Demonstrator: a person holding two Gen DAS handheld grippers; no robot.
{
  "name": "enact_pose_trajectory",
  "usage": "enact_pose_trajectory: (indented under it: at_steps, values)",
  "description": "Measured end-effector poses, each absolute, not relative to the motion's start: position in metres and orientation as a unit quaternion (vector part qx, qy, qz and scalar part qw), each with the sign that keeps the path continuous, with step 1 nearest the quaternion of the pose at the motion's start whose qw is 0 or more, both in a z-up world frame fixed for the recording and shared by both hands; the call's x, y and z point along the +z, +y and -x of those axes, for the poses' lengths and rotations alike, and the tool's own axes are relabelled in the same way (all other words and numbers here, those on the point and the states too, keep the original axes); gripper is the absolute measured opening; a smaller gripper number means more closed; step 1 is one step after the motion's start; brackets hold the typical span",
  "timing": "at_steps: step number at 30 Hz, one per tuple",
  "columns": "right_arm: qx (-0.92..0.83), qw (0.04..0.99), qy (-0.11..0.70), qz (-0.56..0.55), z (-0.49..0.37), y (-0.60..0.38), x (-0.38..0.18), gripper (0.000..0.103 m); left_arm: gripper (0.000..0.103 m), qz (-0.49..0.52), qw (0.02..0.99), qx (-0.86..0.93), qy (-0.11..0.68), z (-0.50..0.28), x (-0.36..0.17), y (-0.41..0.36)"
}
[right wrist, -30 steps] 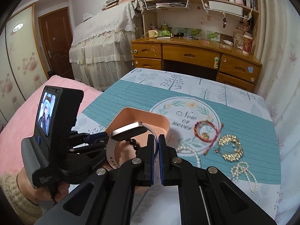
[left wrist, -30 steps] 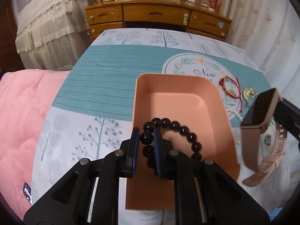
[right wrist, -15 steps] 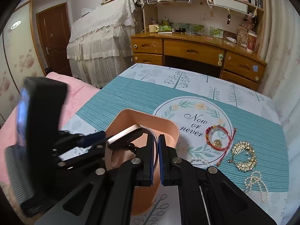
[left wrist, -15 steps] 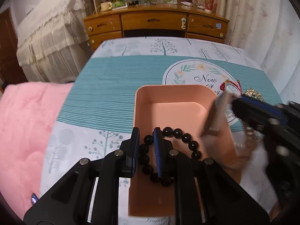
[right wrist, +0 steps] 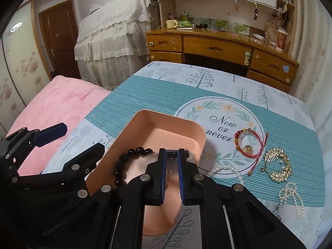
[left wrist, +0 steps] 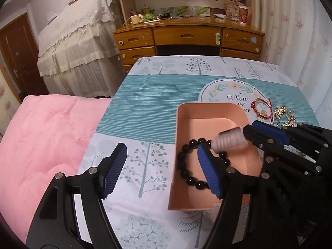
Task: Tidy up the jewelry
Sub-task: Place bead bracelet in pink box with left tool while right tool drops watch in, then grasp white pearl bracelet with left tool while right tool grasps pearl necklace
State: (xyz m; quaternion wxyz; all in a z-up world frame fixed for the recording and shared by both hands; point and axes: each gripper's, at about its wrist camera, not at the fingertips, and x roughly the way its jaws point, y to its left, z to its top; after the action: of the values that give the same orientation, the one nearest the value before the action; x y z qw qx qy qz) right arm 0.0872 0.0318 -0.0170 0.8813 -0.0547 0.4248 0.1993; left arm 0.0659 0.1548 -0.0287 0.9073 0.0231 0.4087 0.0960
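Presently, your pink tray (left wrist: 209, 112) sits on the patterned tablecloth (left wrist: 145, 95) with the black bead bracelet (left wrist: 186, 164) lying inside, at its near left part. Your left gripper (left wrist: 161, 168) stands released, jaws spread wide: one finger over the cloth left of the tray, the other over the bracelet, which it does not grip. Your right gripper (right wrist: 171, 176) is over the tray's near right part with jaws parted slightly; the blurred pale watch (left wrist: 230, 140) sits at its tips, and I cannot tell whether it is gripped.

The right wrist view alone shows the pearl strand (right wrist: 226, 170), a second pearl piece (right wrist: 290, 197) and the whole gold hair comb (right wrist: 276, 166) to the right. Both views show the red cord bracelet (right wrist: 249, 143).

Against the frame half a second earlier, your left jaws, then closed on the beads, have opened and the bracelet rests in the tray. Your right jaws, then pressed together, show a gap.
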Motion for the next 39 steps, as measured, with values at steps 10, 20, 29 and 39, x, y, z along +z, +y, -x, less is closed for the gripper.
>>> enact_pose_trajectory:
  at_steps: [10, 20, 29, 39]
  values:
    - [0.195, 0.89, 0.409, 0.042, -0.057, 0.015, 0.005, 0.01, 0.068, -0.012, 0.914, 0.12, 0.388, -0.031, -0.005, 0.164]
    - [0.181, 0.9, 0.396, 0.03, 0.006, -0.024, 0.029, 0.01, 0.068, -0.009, 0.923, 0.1, 0.371, 0.014, 0.017, 0.151]
    - [0.148, 0.913, 0.378, 0.033, 0.068, -0.066, 0.059, 0.01, 0.069, -0.019, 0.935, 0.051, 0.35, 0.053, 0.045, 0.122]
    - [0.132, 0.912, 0.388, 0.031, 0.093, -0.124, 0.105, 0.016, 0.069, -0.008, 0.93, -0.011, 0.368, 0.056, 0.065, 0.083]
